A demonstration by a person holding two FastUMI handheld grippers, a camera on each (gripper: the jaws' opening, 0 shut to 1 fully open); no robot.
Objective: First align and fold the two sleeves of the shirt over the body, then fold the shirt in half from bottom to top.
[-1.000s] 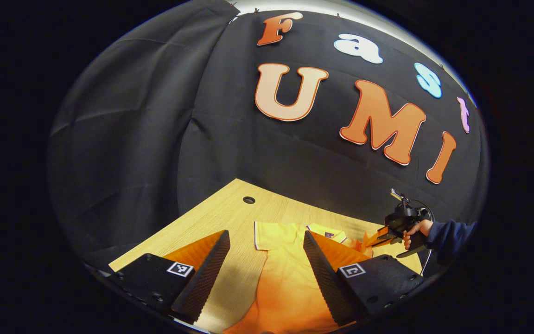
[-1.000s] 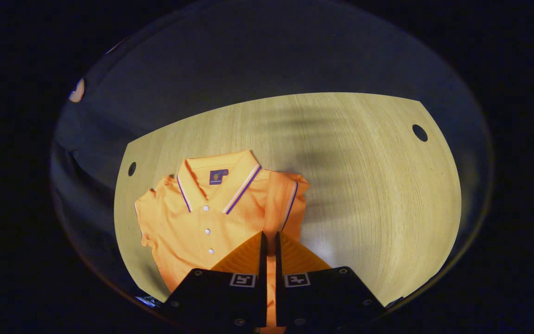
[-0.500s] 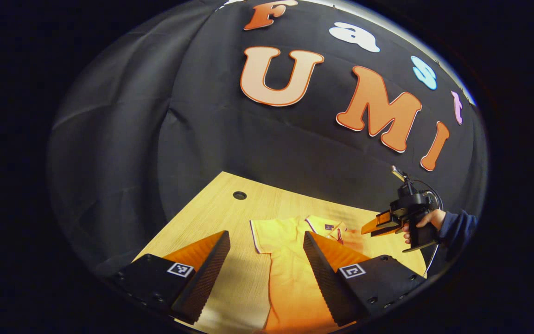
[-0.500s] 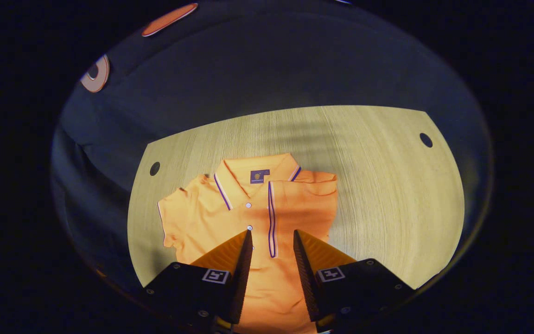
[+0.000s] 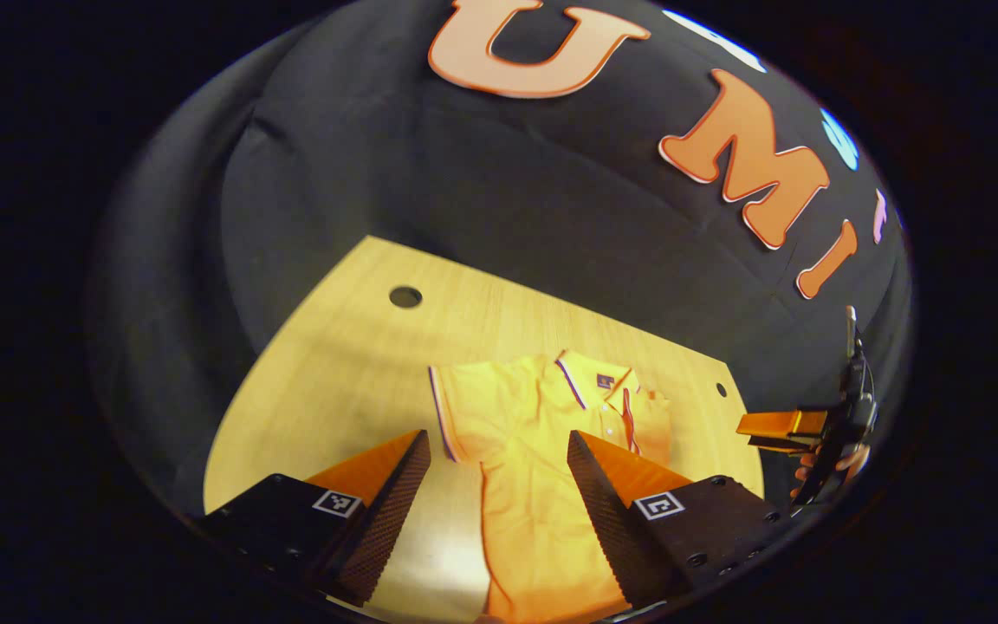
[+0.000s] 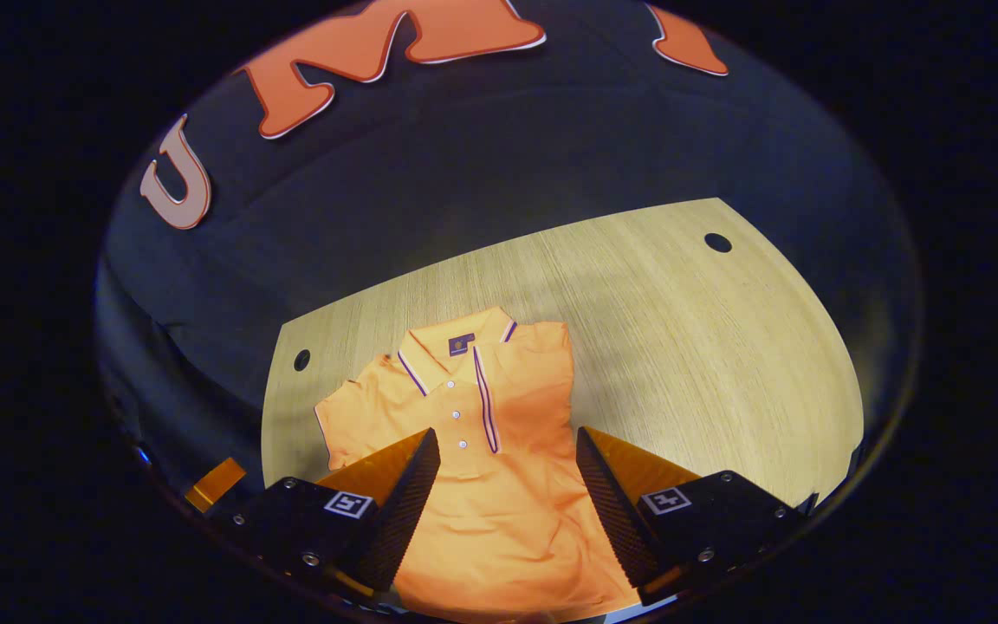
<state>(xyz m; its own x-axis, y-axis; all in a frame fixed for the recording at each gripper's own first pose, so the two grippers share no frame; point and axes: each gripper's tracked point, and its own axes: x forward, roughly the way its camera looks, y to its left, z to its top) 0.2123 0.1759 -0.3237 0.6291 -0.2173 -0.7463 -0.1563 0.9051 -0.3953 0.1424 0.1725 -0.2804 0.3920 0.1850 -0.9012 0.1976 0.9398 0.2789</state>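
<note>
- On the wooden bench (image 6: 690, 347): one orange polo shirt (image 6: 499, 511), lying front up, collar (image 6: 451, 351) toward the booth wall, hem toward the cameras.
- Shirt, detail: striped collar trim, buttoned placket, small dark label inside the neck.
- Shirt's sleeve on the right hand-held gripper's side (image 6: 521, 381): folded over the chest, its striped cuff edge running down just beside the placket. Judged done.
- Opposite sleeve (image 5: 464, 407): spread flat on the bench, sticking out from the body, striped cuff outermost. Judged not yet folded.
- Left hand-held gripper (image 5: 499, 511): fingers wide apart, holding nothing, poised above the bench near the unfolded sleeve, one finger over bare wood and the other over the shirt body.
- Right hand-held gripper (image 6: 508, 511): fingers wide apart, holding nothing, hovering above the shirt's lower body. In the left gripper view it shows far off at the bench's edge, a hand around its handle.
- Bench, other features: round cable holes (image 6: 717, 243) near the far corners; no other loose items in sight.
- Progress, as judged: one of two sleeve folds complete; about a third of the job.
- Remaining: fold the flat sleeve over the body to match the first, then take the hem and bring it up to the collar.
- Likely next call: the left hand-held gripper pinches the free sleeve at its cuff.
</note>
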